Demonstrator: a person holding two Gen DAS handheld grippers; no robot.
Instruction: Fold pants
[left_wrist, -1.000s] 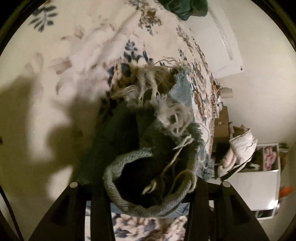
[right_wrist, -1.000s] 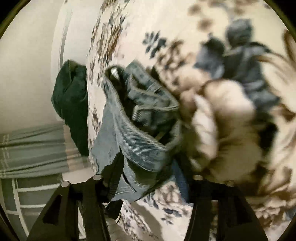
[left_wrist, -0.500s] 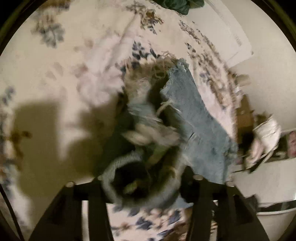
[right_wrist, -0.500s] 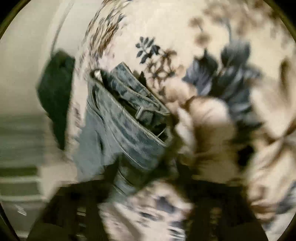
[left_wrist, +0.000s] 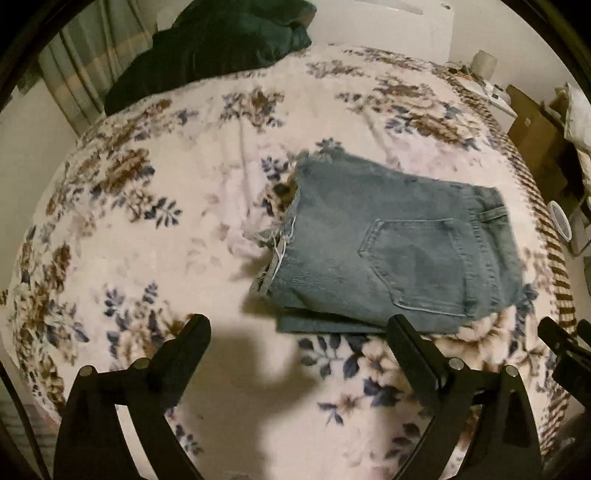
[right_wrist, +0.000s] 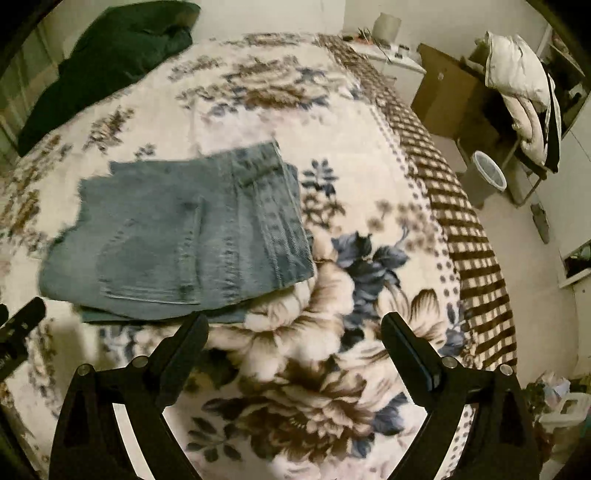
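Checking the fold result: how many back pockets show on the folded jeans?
1. A single back pocket faces up on the folded jeans, near the waistband end, on the floral blanket. A second one may be hidden inside the fold. Both grippers hang open, clear of the denim.

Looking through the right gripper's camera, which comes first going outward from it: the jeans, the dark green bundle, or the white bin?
From the right gripper:
1. Jeans, just ahead, left.
2. White bin, on the floor past the bed's right edge.
3. Green bundle, far left corner of the bed.

- The folded pants (left_wrist: 399, 254) lie on the blanket (left_wrist: 184, 229), at one o'clock from my left gripper (left_wrist: 299, 328).
- A pillow (left_wrist: 207, 48) sits behind them, at eleven o'clock.
- They lie at eleven o'clock from my right gripper (right_wrist: 295, 325).
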